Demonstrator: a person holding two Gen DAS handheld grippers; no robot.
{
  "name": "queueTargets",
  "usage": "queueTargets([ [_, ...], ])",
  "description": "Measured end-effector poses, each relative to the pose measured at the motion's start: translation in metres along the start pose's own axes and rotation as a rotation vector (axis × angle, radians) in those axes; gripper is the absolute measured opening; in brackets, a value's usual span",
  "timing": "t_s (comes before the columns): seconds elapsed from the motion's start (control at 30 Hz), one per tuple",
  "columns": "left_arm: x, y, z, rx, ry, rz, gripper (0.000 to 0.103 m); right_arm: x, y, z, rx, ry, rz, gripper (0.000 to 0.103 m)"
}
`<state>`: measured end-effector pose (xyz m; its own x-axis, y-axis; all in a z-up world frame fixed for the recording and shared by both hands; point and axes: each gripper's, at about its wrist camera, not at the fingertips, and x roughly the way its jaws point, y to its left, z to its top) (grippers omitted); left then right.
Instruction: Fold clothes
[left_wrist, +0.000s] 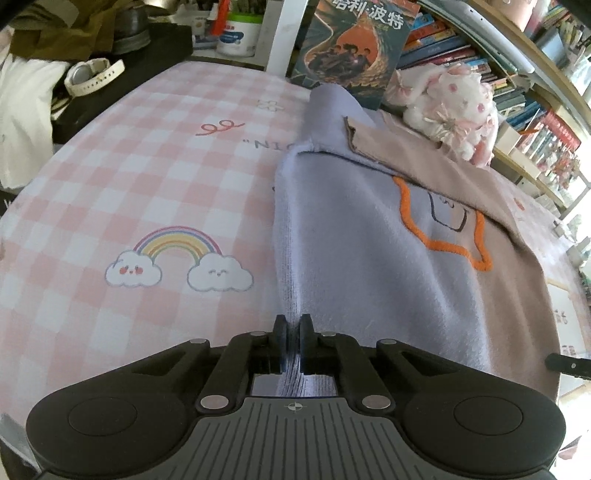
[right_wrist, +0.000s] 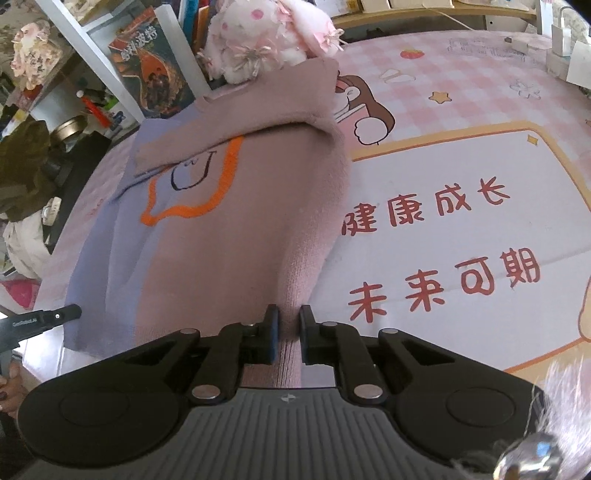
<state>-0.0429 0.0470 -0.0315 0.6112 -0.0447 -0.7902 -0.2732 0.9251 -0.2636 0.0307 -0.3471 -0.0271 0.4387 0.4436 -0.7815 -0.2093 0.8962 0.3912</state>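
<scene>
Underneath everything, a pink checked mat (left_wrist: 129, 177) printed with a rainbow and clouds covers the counter. On it lies a two-tone sweater (left_wrist: 369, 240), lavender on one half and dusty pink on the other, with an orange star outline (left_wrist: 443, 236) stitched across the front and both sleeves folded over the chest. A white and pink plush rabbit (left_wrist: 454, 107) sits just beyond its collar. The left gripper (left_wrist: 293, 343) pinches the lavender hem, jaws nearly shut on the knit. The right gripper (right_wrist: 288, 339) clamps the pink hem likewise.
</scene>
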Motion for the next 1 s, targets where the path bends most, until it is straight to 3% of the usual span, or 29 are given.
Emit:
queueTargets([
  [0.33, -0.03, -0.002, -0.038, -0.097, 0.001, -0.05, 0.004, -0.028, -0.013, -0.02, -0.01, 0.02, 0.037, 0.01],
  [0.83, -0.07, -0.001, -0.109, -0.23, 0.058, -0.066, 0.004, -0.068, -0.041, -0.074, -0.034, 0.152, 0.104, 0.01],
  [1.0, -0.079, 0.009, -0.103, -0.371, 0.002, -0.163, 0.004, -0.079, -0.049, -0.075, 0.023, 0.137, 0.158, 0.01],
])
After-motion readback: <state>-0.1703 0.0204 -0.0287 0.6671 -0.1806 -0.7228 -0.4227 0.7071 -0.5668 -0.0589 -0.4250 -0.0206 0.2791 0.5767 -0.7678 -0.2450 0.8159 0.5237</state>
